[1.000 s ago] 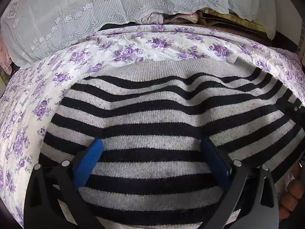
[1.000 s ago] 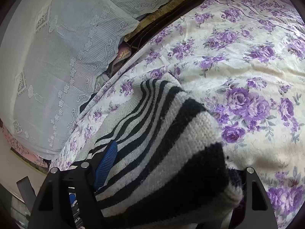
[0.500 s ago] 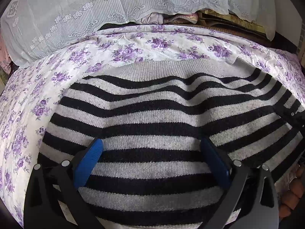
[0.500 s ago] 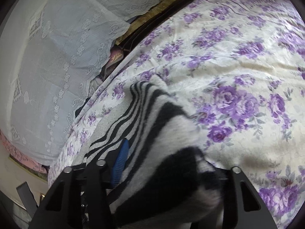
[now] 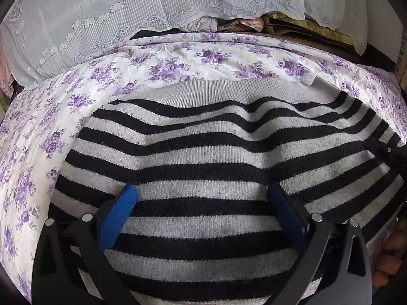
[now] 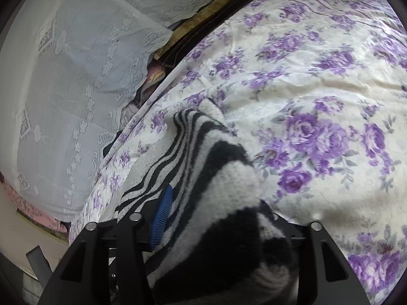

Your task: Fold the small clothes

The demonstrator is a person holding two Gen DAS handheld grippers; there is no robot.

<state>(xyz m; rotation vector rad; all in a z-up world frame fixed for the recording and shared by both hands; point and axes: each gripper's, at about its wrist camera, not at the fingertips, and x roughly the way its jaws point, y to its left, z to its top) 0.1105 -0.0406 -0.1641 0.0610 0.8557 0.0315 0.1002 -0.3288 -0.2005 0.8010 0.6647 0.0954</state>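
My left gripper (image 5: 203, 218) stands wide open over the flat striped sweater (image 5: 216, 152); only the right wrist view shows my right gripper (image 6: 216, 228) opening around a bunched fold beside the bed (image 6: 318, 76) sheet.

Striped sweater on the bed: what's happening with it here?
A person with a handheld claw in each hand is folding a black-and-grey striped sweater on a purple floral bedsheet. The left claw rests wide open over the flat sweater body, its blue pads apart, gripping nothing. The right claw has a bunched-up edge of the sweater between its jaws, which are opening right now. A white lace cloth lies behind the bed.
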